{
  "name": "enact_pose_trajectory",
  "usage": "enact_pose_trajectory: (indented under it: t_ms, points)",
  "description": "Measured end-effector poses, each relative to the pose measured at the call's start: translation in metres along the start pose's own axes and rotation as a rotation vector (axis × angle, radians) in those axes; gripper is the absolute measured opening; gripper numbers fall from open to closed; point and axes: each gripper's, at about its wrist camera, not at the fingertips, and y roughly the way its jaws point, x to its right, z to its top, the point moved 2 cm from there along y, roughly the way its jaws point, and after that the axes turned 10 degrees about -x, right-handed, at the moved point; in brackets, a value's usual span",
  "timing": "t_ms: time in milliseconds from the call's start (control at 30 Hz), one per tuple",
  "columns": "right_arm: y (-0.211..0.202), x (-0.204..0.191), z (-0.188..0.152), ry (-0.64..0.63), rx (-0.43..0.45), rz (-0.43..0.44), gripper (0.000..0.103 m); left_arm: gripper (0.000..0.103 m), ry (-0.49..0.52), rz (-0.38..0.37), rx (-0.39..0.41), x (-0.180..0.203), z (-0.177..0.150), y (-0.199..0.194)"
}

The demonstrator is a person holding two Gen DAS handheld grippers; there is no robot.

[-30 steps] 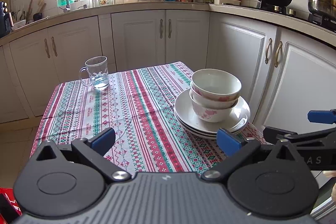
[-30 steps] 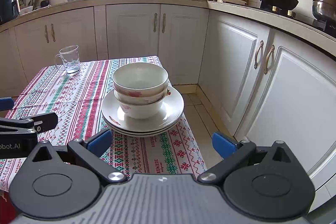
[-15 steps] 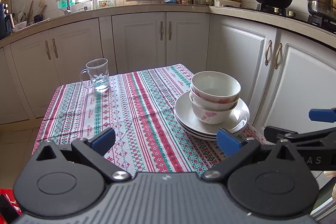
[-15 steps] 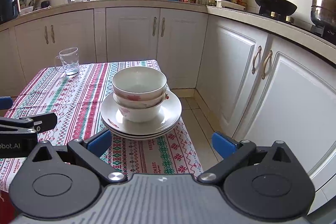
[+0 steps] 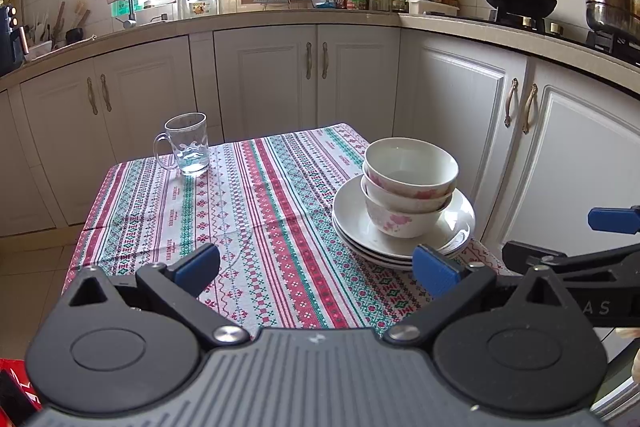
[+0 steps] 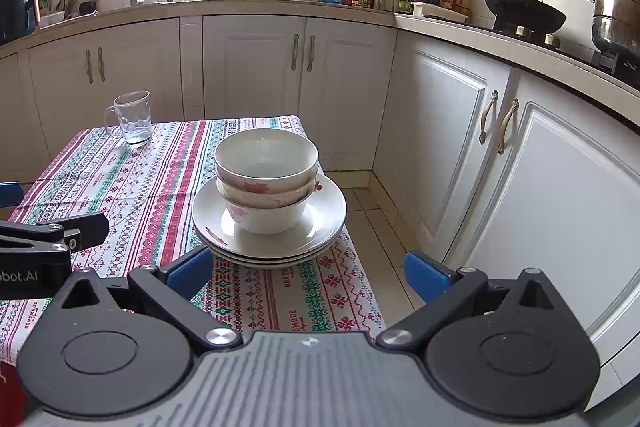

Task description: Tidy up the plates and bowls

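Bowls (image 6: 266,183) sit nested on the plates (image 6: 269,227) at the worktop's (image 5: 256,211) right edge, glass mug (image 5: 187,143) by the far-left corner. Both claws, left (image 5: 316,265) & right (image 6: 308,273), gape wide w/ nothing held and have backed off slightly, so stacking looks done imo.

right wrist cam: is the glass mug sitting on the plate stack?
No, the glass mug stands on the tablecloth at the far left corner, well apart from the plates, which carry only the stacked bowls.

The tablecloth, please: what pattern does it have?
Red, green and white patterned stripes on the tablecloth; left wrist view.
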Motion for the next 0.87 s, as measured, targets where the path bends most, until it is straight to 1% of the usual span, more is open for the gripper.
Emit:
enact_pose_trajectory:
  t_ms: [867]
  points:
    - [-0.0009, 0.0007, -0.0002, -0.005, 0.005, -0.005, 0.103, 0.102, 0.003, -0.002, 0.001, -0.0002, 0.0013, 0.0]
